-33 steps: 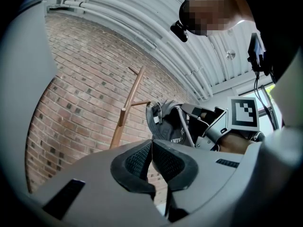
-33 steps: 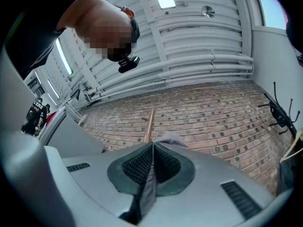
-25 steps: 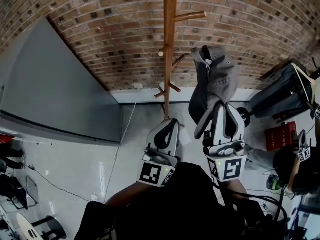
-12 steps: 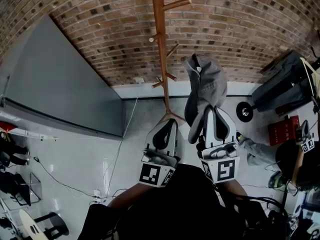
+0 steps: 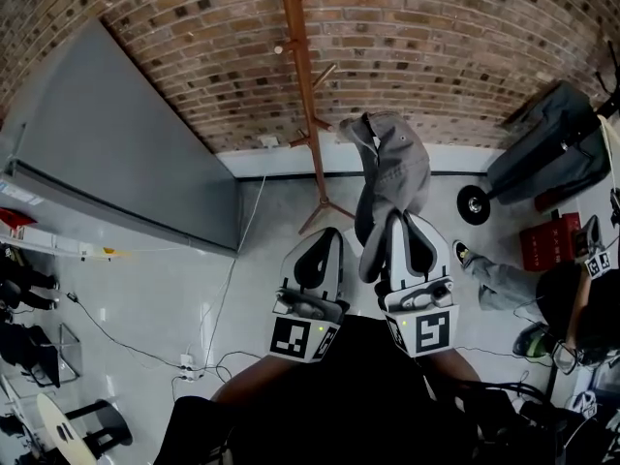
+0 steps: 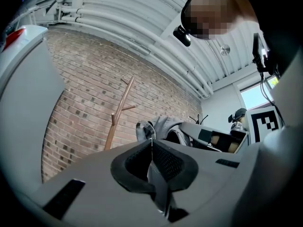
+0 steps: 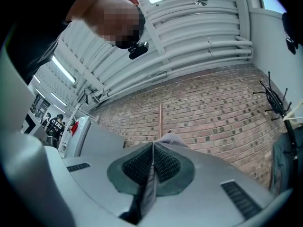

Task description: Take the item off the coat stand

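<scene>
Nearest the camera, both arms reach forward; the left hand-held gripper [image 5: 326, 233] has its jaws pressed together with nothing between them, and its own view shows the pads meeting flat. Just beside it, the right hand-held gripper [image 5: 399, 219] is clamped on a grey cap [image 5: 397, 158]; in its own view the pads are tight together, with a bit of grey fabric poking up past the tips. The cap sticks up beyond that gripper, and one edge droops down along its left side; it's clear of the coat stand [image 5: 302, 95], up in the air to the right of the pole and not touching any peg. Under all this is a pale shiny floor [image 5: 145, 298]; the stand's feet sit on it close to the wall. A big grey panel [image 5: 116, 153] stands off to the left; there's a black wheel [image 5: 473, 204] and a red crate [image 5: 544, 242] over on the right; a brick wall [image 5: 465, 56] sits behind everything.
</scene>
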